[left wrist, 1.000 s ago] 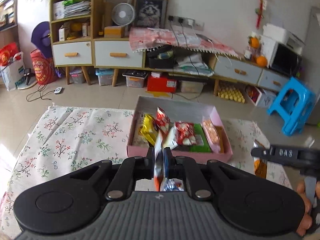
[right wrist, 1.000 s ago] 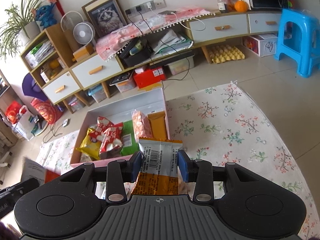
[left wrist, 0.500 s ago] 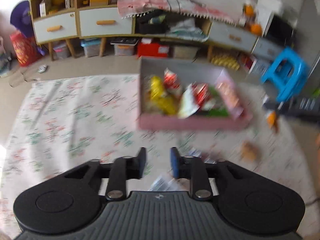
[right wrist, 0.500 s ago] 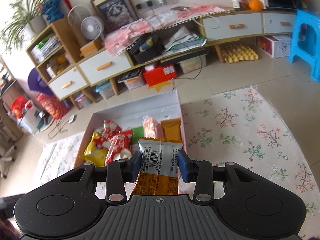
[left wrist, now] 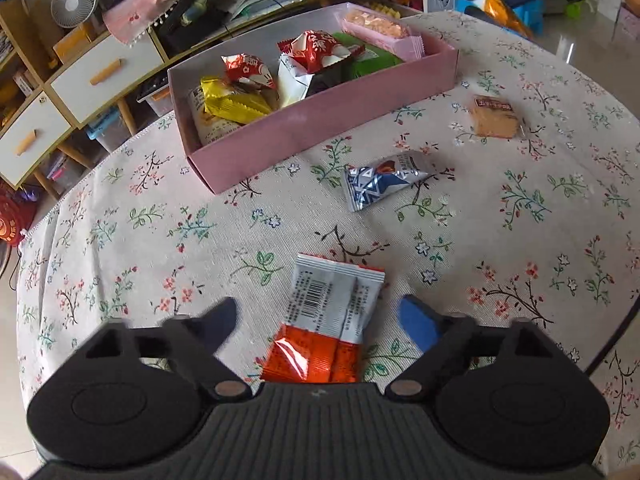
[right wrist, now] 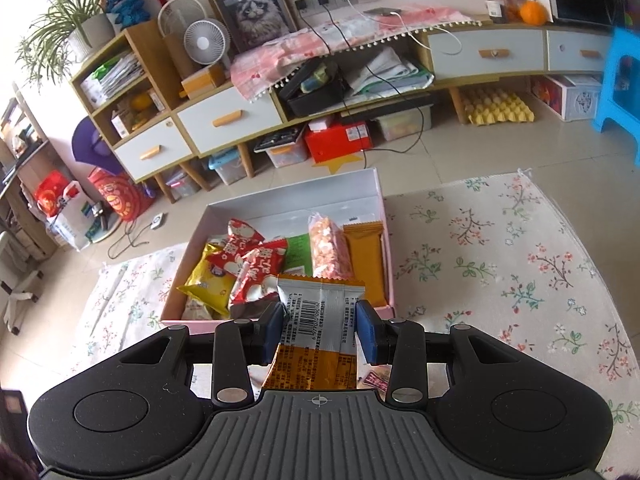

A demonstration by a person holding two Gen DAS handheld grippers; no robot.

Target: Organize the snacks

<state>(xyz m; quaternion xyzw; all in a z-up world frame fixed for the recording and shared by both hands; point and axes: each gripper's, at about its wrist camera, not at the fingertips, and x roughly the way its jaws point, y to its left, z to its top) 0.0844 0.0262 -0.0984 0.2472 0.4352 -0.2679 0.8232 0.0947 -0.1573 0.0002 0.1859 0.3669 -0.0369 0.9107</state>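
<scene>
A pink box (left wrist: 320,132) with several snack packets in it stands on the flowered tablecloth. In the left wrist view my left gripper (left wrist: 318,316) hangs low over a red-and-silver packet (left wrist: 332,304) that lies flat between its fingers. The jaws are opening and the pads stand clear of it. A blue-and-silver packet (left wrist: 386,180) and a brown biscuit packet (left wrist: 494,116) lie loose near the box. My right gripper (right wrist: 320,330) is shut on an orange-and-silver packet (right wrist: 320,312), held up in front of the pink box (right wrist: 296,196).
The round table's edge (left wrist: 624,320) curves close on the right. A small red wrapper (right wrist: 376,380) lies under the right gripper. Beyond the table are a low cabinet (right wrist: 224,120) with drawers and a blue stool (right wrist: 620,80).
My left gripper let go of the packet it held over the box, sank toward the table while rolling, and spread its jaws around the red packet. The right gripper kept its grip and hardly moved.
</scene>
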